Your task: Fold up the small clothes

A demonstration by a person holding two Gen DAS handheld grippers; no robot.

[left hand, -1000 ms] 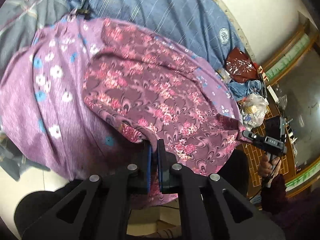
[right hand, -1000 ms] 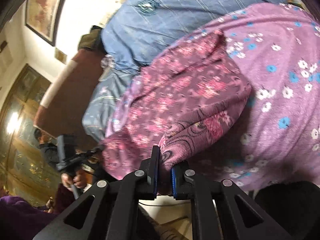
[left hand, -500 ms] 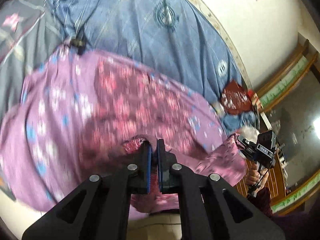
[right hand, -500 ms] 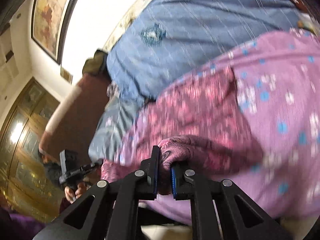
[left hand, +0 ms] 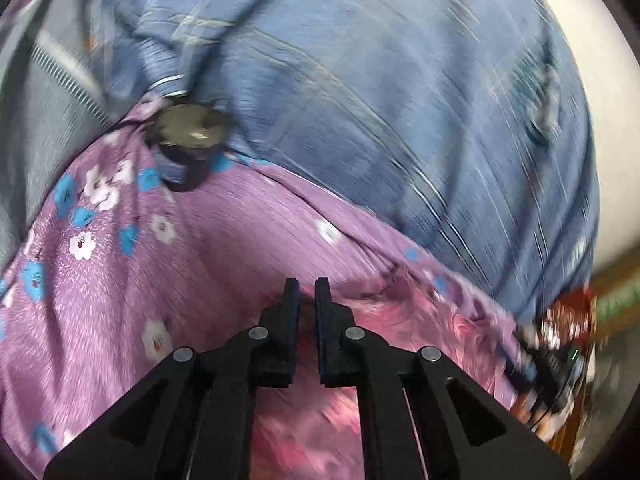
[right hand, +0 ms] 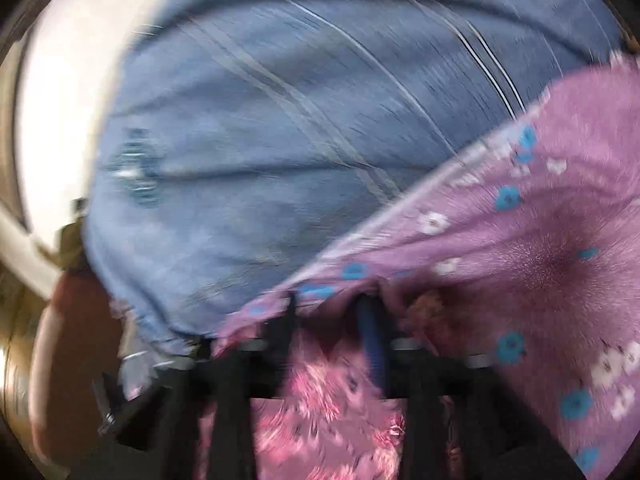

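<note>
A dark pink paisley-floral garment (left hand: 384, 320) lies on a lilac cloth with blue and white flowers (left hand: 120, 280) on the bed. My left gripper (left hand: 306, 292) has its jaws a narrow gap apart over the garment's far edge, with pink cloth between and under them. My right gripper (right hand: 330, 308) is blurred; its jaws stand wide apart with the paisley garment (right hand: 320, 408) lying between and below them, near the lilac cloth's edge (right hand: 500, 240).
A blue striped bedsheet (left hand: 360, 100) covers the bed beyond the lilac cloth, also in the right wrist view (right hand: 260, 120). A round dark object (left hand: 188, 132) lies at the lilac cloth's far left corner. A white wall (left hand: 600, 80) is at right.
Both grippers carried the garment's near edge forward over itself toward the far side of the lilac cloth. The right jaws have opened wide; the left jaws have parted slightly.
</note>
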